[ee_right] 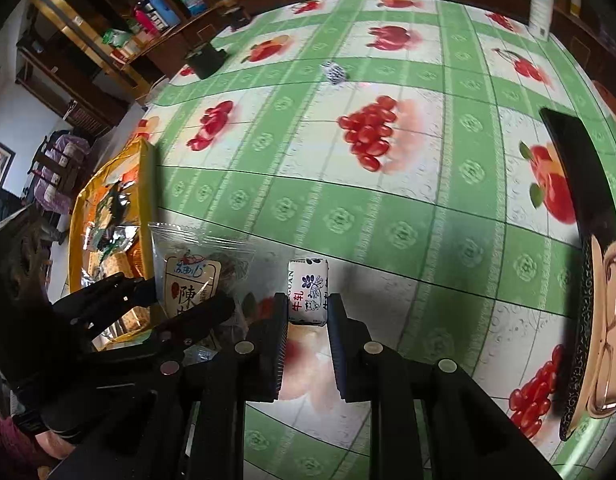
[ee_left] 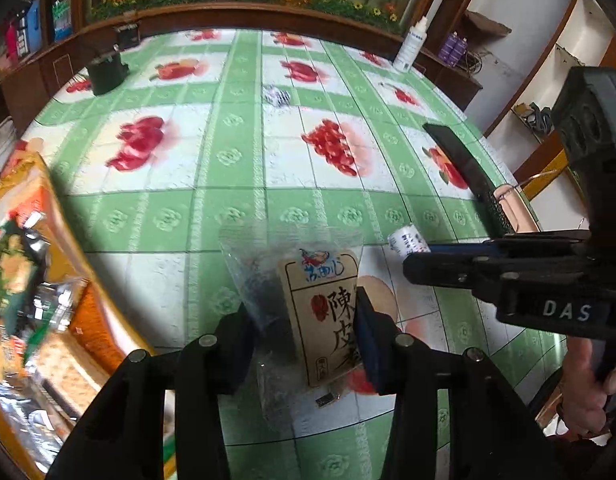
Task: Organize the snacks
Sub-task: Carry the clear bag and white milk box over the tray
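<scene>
A clear plastic snack packet with a tan Chinese-character label (ee_left: 316,312) stood tilted above the tablecloth; a small white blue-flowered wrapped candy (ee_right: 308,291) hung beside it.

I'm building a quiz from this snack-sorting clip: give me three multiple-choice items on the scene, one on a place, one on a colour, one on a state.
1. Where is the orange snack box?
A. at the table's left edge
B. at the far edge, beside the white bottle
C. on the dark tray

2. What colour are the tablecloth's stripes?
A. blue
B. green
C. yellow

3. What are the right tongs doing?
A. standing open over bare cloth
B. gripping the small white candy
C. holding the clear packet

Answers: 1 A, the box sits left of the left tongs. 2 B, green bands cross the cloth. 3 B, both pads press the candy's sides.
</scene>
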`<state>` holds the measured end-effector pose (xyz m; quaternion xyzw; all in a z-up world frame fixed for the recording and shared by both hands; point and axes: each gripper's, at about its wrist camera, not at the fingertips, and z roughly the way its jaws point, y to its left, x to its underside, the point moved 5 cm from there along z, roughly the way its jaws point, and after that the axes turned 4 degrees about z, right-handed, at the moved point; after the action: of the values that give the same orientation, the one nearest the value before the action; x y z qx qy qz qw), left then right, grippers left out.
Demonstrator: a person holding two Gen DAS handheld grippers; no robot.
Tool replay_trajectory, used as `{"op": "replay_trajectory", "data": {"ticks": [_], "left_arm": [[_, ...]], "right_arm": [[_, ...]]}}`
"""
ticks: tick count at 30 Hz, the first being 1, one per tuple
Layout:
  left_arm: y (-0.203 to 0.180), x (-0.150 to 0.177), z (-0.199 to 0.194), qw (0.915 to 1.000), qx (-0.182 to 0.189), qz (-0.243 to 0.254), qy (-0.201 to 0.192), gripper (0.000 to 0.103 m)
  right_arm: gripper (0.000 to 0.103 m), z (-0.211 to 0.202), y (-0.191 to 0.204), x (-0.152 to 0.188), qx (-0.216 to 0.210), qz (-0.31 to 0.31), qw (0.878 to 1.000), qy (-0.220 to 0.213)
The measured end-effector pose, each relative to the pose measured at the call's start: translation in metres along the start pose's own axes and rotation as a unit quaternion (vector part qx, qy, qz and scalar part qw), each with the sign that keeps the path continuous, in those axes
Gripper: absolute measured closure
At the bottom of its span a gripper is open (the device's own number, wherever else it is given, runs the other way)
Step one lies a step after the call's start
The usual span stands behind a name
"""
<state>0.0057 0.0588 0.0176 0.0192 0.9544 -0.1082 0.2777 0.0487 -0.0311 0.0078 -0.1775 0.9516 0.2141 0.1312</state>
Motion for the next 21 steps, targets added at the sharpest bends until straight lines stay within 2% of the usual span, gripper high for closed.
{"op": "replay_trajectory", "data": {"ticks": [9, 21], "left_arm": [[0.029, -0.006, -0.034, 0.9989, -0.02, -0.019, -0.036, 0.06], [0.091, 0.007, -0.081, 0.9933, -0.05, -0.074, -0.073, 0.059]], "right_arm": [[0.082, 0.0, 0.034, -0.007, -0.009, -0.03, 1.0, -0.006], [0.082, 0.007, 0.099, -0.018, -0.033, -0.08, 0.996, -0.012]]}}
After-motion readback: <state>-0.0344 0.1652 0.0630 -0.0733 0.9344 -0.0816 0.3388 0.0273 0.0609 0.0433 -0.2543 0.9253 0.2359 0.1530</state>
